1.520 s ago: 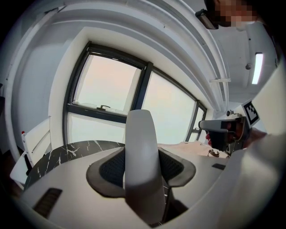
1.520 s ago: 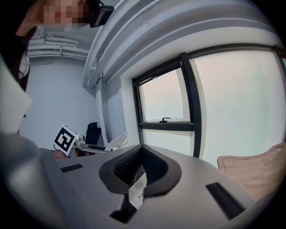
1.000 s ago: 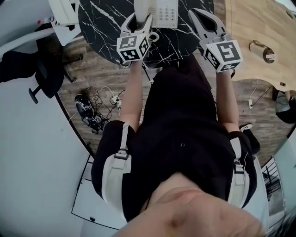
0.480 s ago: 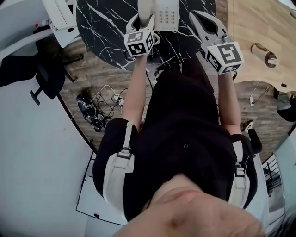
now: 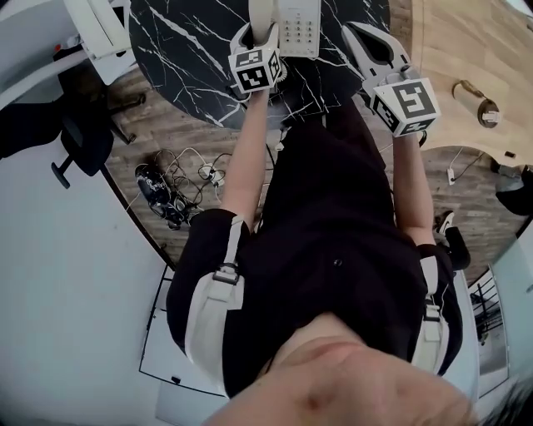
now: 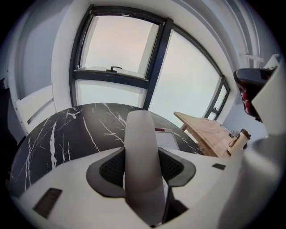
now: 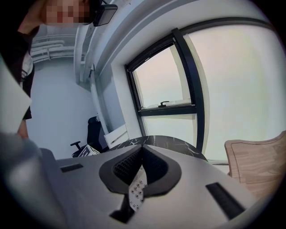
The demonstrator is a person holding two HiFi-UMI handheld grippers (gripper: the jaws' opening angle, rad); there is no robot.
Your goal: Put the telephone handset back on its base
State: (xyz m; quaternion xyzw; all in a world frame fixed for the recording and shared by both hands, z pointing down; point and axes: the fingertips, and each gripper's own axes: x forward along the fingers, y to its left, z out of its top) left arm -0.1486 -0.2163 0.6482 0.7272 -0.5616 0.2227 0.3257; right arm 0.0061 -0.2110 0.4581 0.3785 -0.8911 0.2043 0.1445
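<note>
The white handset (image 5: 261,15) is clamped between the pads of my left gripper (image 5: 258,33), just left of the white base (image 5: 300,27) with its keypad, over the round black marble table (image 5: 183,37). In the left gripper view the handset (image 6: 139,134) stands upright between the jaws of the left gripper (image 6: 142,162), with the base (image 6: 169,139) just behind it to the right. My right gripper (image 5: 356,33) hovers right of the base, fingertips together, holding nothing. In the right gripper view the keypad (image 7: 137,190) shows through the slit below the right gripper's (image 7: 142,150) meeting tips.
A light wooden table (image 5: 462,50) with a small cylindrical item (image 5: 486,97) stands to the right. On the floor at the left lie tangled cables (image 5: 171,195) beside a black office chair (image 5: 75,137). A white box (image 5: 96,29) sits at the top left.
My left gripper has carried the handset forward and a little right, closer beside the base. The right gripper has hardly moved.
</note>
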